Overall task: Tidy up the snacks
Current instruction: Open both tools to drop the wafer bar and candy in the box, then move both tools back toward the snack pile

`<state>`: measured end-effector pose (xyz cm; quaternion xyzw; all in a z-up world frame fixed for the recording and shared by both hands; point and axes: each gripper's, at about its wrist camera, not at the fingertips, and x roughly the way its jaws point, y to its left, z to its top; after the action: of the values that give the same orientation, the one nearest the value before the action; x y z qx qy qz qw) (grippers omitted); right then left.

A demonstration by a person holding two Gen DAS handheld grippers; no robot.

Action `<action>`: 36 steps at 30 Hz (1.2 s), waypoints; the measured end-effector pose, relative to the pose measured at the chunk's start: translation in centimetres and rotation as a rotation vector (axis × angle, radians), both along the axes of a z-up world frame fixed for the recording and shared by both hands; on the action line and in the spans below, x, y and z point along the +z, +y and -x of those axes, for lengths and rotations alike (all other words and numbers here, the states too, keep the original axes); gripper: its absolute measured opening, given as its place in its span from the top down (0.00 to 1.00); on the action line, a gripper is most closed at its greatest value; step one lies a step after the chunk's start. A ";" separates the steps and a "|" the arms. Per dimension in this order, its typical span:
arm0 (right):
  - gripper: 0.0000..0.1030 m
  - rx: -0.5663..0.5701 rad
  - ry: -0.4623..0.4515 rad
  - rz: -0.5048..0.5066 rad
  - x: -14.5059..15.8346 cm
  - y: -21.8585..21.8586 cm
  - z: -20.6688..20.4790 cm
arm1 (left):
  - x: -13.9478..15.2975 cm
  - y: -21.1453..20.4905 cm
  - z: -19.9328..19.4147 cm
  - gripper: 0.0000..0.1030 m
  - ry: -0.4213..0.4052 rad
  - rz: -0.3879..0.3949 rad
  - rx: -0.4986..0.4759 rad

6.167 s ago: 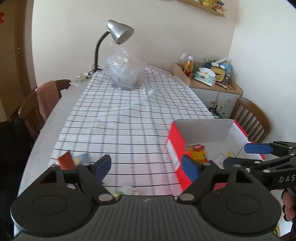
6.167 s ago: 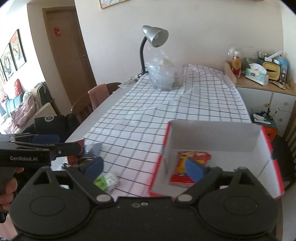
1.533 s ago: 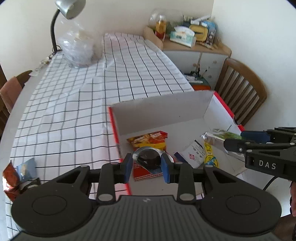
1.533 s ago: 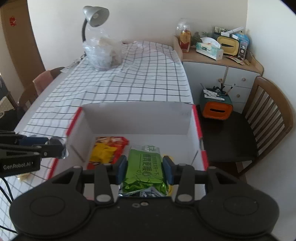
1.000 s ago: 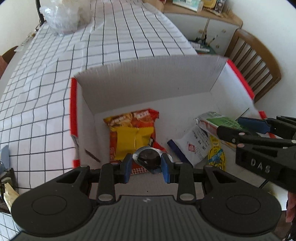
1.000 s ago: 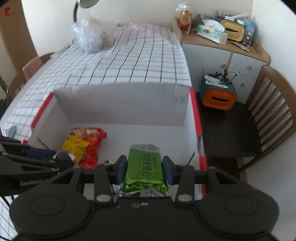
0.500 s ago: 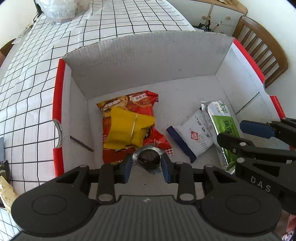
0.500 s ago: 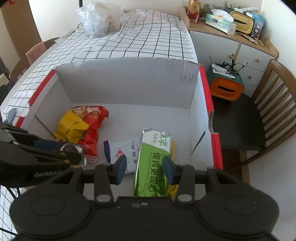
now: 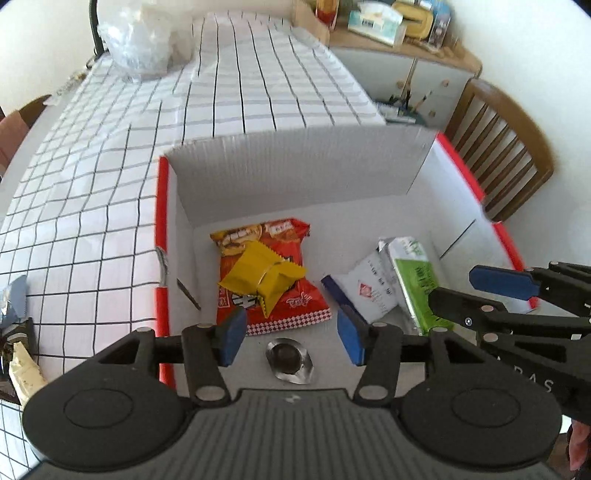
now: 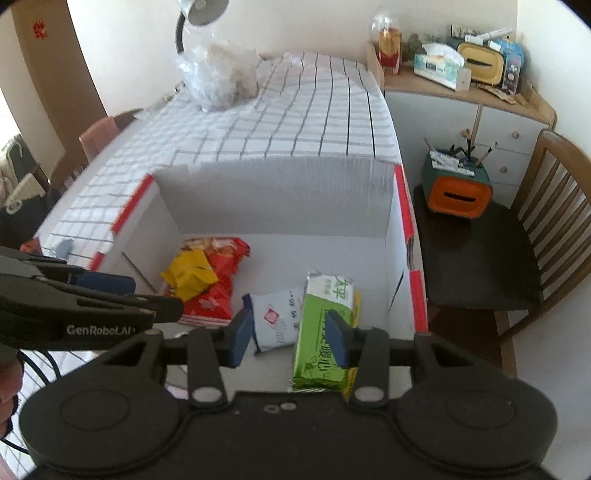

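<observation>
Now left tongs [image 9: 291, 335] just parted, foil snack [image 9: 290, 361] below in box [image 9: 295, 162].

box [image 9: 295, 166] white, red-rimmed, open | foil cup [image 9: 290, 360] lay flat near front | green pack [image 10: 325, 328] (lengthwise) lay at right

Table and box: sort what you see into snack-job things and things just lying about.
Part of the job:
- box
- red chip bag
- yellow packet
- white packet
- green packet
- foil-wrapped snack
- loose snacks on the table

Just lying about:
- plastic bag
- lamp
- tissue box
- chair
</observation>
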<state>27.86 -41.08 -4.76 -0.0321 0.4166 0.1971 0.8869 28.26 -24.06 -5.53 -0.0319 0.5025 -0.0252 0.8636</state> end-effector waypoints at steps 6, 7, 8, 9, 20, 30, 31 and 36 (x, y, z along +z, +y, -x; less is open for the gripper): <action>0.57 0.012 -0.042 -0.030 2.0 -0.3 1.9 | 2.4 0.2 2.2 0.48 -0.080 0.013 -0.002; 0.57 0.015 -0.050 -0.036 2.4 -0.4 2.3 | 2.9 0.2 2.6 0.48 -0.094 0.016 -0.003; 0.57 0.018 -0.056 -0.039 2.7 -0.3 2.6 | 3.2 0.2 2.9 0.48 -0.106 0.017 -0.003; 0.56 0.021 -0.063 -0.044 3.0 -0.3 3.0 | 3.7 0.3 3.3 0.48 -0.118 0.018 -0.003; 0.40 0.054 -0.128 -0.102 5.9 0.8 6.4 | 7.6 2.1 8.0 0.43 -0.253 0.030 0.012; 0.12 0.106 -0.157 -0.140 7.4 4.7 9.2 | 9.3 6.8 12.4 0.35 -0.347 0.009 0.052; 0.11 0.115 -0.161 -0.140 7.4 5.4 9.6 | 9.3 7.5 12.8 0.34 -0.352 0.010 0.057; 0.04 0.135 -0.151 -0.151 7.5 9.0 10.6 | 9.3 11.5 14.2 0.29 -0.362 0.017 0.082</action>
<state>17.22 -32.04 2.72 -0.0078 0.3297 0.2843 0.9002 14.03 -12.60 3.75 -0.0546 0.3372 0.0008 0.9399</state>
